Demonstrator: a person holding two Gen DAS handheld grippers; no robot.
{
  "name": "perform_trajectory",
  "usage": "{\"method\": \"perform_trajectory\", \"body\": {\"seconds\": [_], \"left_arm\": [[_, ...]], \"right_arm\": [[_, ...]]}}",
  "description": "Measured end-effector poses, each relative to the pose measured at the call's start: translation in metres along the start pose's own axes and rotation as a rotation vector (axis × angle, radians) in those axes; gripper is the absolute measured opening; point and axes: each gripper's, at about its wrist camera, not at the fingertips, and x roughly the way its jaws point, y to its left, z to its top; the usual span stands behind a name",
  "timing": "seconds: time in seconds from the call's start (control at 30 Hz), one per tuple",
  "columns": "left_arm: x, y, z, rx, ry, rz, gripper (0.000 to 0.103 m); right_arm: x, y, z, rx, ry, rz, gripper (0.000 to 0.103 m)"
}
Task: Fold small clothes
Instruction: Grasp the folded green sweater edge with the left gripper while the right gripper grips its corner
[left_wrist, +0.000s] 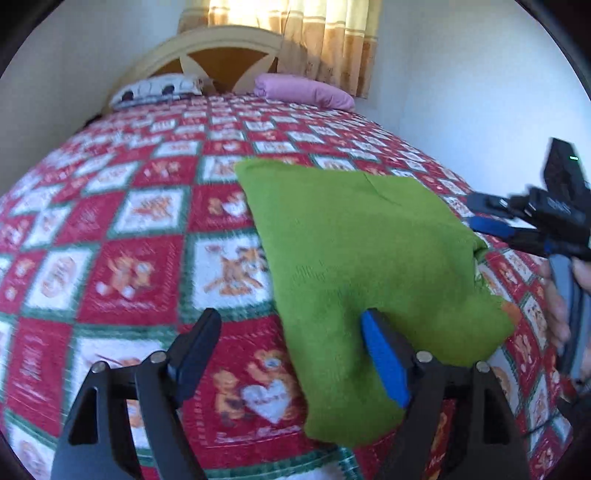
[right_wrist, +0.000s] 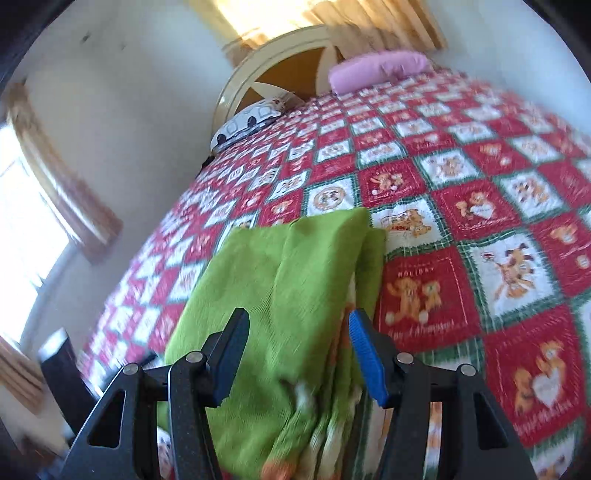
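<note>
Left wrist view: our left gripper (left_wrist: 291, 354) has its jaws spread wide w/ nothing pinched. The green garment (left_wrist: 354, 258) lies on the quilt (left_wrist: 122, 236), already doubled over, and its near edge runs across our blue pad (left_wrist: 384, 358); we can't tell if cloth touches the pad or just overlaps it in view. We judge the wide gap is there so the fabric stays free to settle flat. The right gripper (left_wrist: 491, 216) hangs off to the right, beside the garment's far edge, apart from the cloth. Pillows and headboard sit well back, out of the way.

Right wrist view: our right gripper (right_wrist: 295, 354) is also spread wide, gripping nothing. The garment (right_wrist: 295, 266) lies just ahead and under the fingers, stacked in layers; orange & white trim shows at its near end. The quilt (right_wrist: 480, 206) fills the rest. Pic is blurred, so exact layer count is unclear. We reckon the fold is partway done, approx., w/ both tools placed either side to take the next edge.
</note>
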Motion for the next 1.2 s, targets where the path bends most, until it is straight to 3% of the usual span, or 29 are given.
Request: {"method": "perform_trajectory", "body": {"seconds": [0.13, 0.37, 0.6, 0.8, 1.03, 1.1, 1.2], "left_arm": [[0.01, -0.004, -0.002, 0.008, 0.06, -0.044, 0.082], [0.014, 0.0, -0.005, -0.016, 0.082, -0.082, 0.088], [0.015, -0.004, -0.006, 0.001, 0.087, -0.089, 0.09], [0.016, -0.002, -0.006, -0.004, 0.087, -0.095, 0.09], [0.018, -0.009, -0.005, 0.027, 0.09, -0.057, 0.092], [0.019, -0.01, -0.005, 0.032, 0.09, -0.046, 0.092], [0.02, -0.011, -0.005, 0.041, 0.091, -0.037, 0.093]], "right_arm": [[0.037, -0.031, 0.02, 0.107, 0.09, 0.099, 0.057], [0.065, -0.066, 0.03, 0.196, 0.096, 0.091, 0.057], [0.081, -0.061, 0.033, 0.162, 0.132, 0.141, 0.057], [0.09, -0.066, 0.039, 0.21, 0.121, 0.213, 0.059], [0.095, -0.066, 0.037, 0.178, 0.122, 0.198, 0.059], [0.099, -0.06, 0.037, 0.154, 0.137, 0.217, 0.044], [0.103, -0.062, 0.035, 0.159, 0.141, 0.209, 0.041]]}}
